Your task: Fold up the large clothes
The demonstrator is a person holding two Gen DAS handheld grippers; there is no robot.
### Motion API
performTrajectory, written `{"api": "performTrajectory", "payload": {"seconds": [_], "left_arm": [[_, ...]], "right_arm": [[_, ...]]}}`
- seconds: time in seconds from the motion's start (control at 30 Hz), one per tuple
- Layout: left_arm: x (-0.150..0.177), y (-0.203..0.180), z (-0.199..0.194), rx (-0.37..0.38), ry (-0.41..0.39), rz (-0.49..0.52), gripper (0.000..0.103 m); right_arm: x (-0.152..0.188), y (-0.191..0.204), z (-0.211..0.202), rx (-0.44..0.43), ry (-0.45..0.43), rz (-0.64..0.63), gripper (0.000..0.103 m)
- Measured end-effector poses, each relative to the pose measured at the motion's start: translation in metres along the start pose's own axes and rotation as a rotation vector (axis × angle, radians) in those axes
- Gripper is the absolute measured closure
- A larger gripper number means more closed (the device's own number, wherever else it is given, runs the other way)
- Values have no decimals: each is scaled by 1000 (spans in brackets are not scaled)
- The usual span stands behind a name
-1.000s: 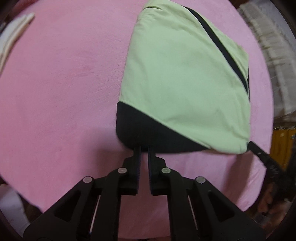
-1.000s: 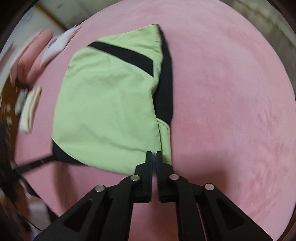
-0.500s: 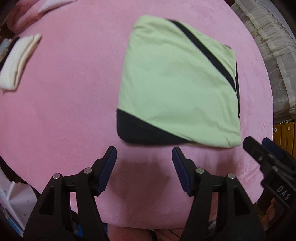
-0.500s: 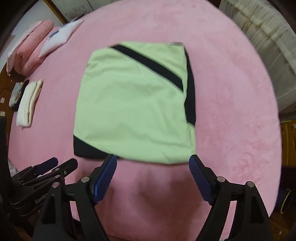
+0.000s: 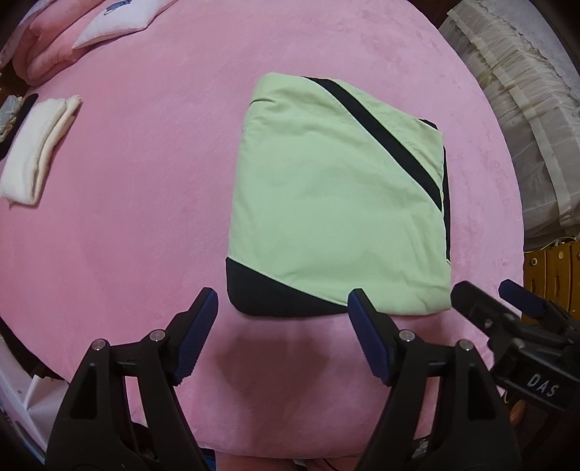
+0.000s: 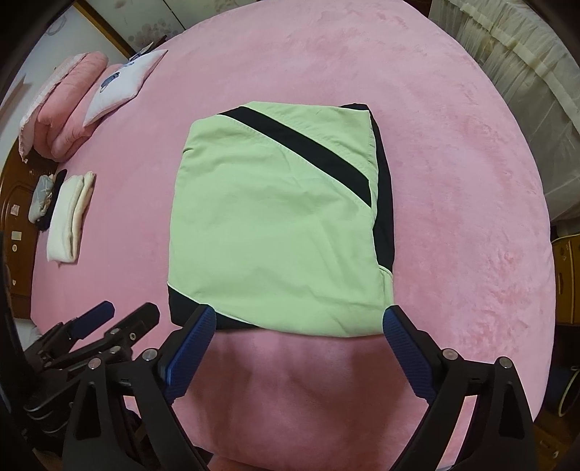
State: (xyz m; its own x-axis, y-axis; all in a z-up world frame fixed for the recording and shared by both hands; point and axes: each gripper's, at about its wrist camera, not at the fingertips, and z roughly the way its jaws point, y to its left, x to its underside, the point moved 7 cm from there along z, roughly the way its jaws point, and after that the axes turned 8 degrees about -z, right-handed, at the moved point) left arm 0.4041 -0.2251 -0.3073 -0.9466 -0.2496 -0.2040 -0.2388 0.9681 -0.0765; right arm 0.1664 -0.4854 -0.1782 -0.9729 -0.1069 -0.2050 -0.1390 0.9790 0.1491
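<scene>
left wrist view: left hand-held gripper (image 5: 282, 319) points steeply down at the pink bed (image 5: 137, 224), jaws spread wide, just been opening, nothing btwn them. the folded green garment (image 5: 337, 203) w/ black stripe and black corner lies flat on the bed, just beyond the fingertips, not touched. right hand-held gripper (image 5: 496, 300) shows at the right edge, beside the garment's near right corner, also apart. cream folded cloth (image 5: 36, 152) lies far left, pink pillow (image 5: 54, 50) and white cushion (image 5: 119, 21) at top left, well apart from the garment.

right wrist view: right hand-held gripper (image 6: 299, 320) aims steeply down too, jaws spread very wide, just been opening, empty; fingertips overlap the garment's (image 6: 275, 224) near edge in the pic, contact can't tell. left hand-held gripper (image 6: 119, 313) sits lower left, jaws parted, off the cloth. cream cloth (image 6: 69, 217) left, pillow (image 6: 65, 108) top left.
</scene>
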Motion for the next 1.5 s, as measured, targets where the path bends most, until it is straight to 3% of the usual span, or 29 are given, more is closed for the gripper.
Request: {"api": "performTrajectory", "payload": {"seconds": [0.53, 0.97, 1.07, 1.2, 1.4, 1.5], "left_arm": [[-4, -5, 6, -23, 10, 11, 31], [-18, 20, 54, -48, 63, -43, 31], [-26, 32, 78, 1, 97, -78, 31], [-37, 44, 110, 122, 159, -135, 31], [-55, 53, 136, 262, 192, -172, 31], [-71, 56, 145, 307, 170, -172, 31]], "right_arm": [[0, 4, 11, -8, 10, 6, 8], [-8, -46, 55, -21, 71, 55, 8], [-10, -69, 78, -29, 74, 93, 8], [-18, -107, 107, -35, 56, 103, 8], [-22, -143, 139, -267, 41, 187, 8], [-28, -147, 143, -329, -3, 182, 8]]}}
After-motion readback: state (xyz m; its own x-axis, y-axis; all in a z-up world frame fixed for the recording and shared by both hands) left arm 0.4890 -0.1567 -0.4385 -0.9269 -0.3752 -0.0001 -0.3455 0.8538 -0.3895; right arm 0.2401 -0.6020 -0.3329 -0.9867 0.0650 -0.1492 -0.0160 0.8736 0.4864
